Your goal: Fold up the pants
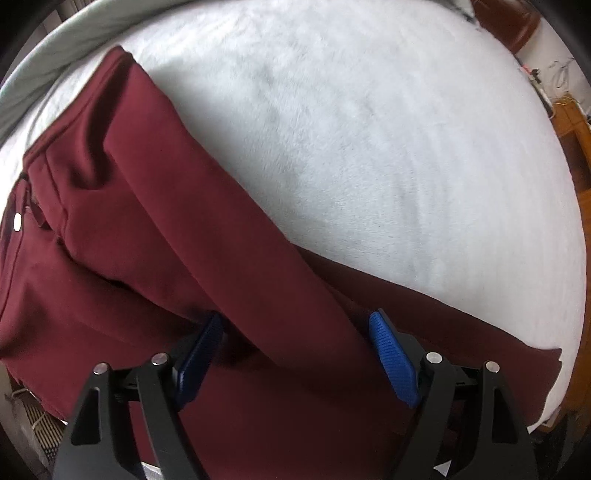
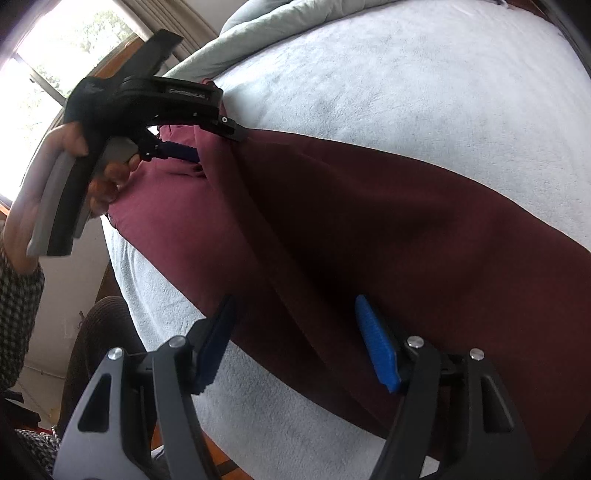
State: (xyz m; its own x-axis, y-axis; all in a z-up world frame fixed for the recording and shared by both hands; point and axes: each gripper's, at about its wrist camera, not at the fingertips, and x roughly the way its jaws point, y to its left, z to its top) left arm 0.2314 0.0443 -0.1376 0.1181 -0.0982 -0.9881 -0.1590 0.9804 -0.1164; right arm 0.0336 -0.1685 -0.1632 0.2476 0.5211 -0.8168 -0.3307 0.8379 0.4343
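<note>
Dark red pants [image 1: 184,221] lie across a white fleecy bed cover [image 1: 369,129], the waistband and a pale button [image 1: 17,221] at the left edge. One leg is folded over the other in a raised ridge. My left gripper [image 1: 295,350] is open, its blue pads astride that ridge without pressing it. In the right wrist view the pants [image 2: 369,221] run from upper left to lower right. My right gripper [image 2: 295,339] is open with the leg's near edge between its pads. The left gripper [image 2: 218,144] shows there near the waist, fabric bunched between its fingers.
A person's hand [image 2: 107,177] with a checked sleeve [image 2: 18,302] holds the left gripper. A pale grey-green duvet [image 2: 258,26] is bunched at the bed's far side below a bright window [image 2: 55,55]. Wooden furniture [image 1: 576,147] stands past the bed's right edge.
</note>
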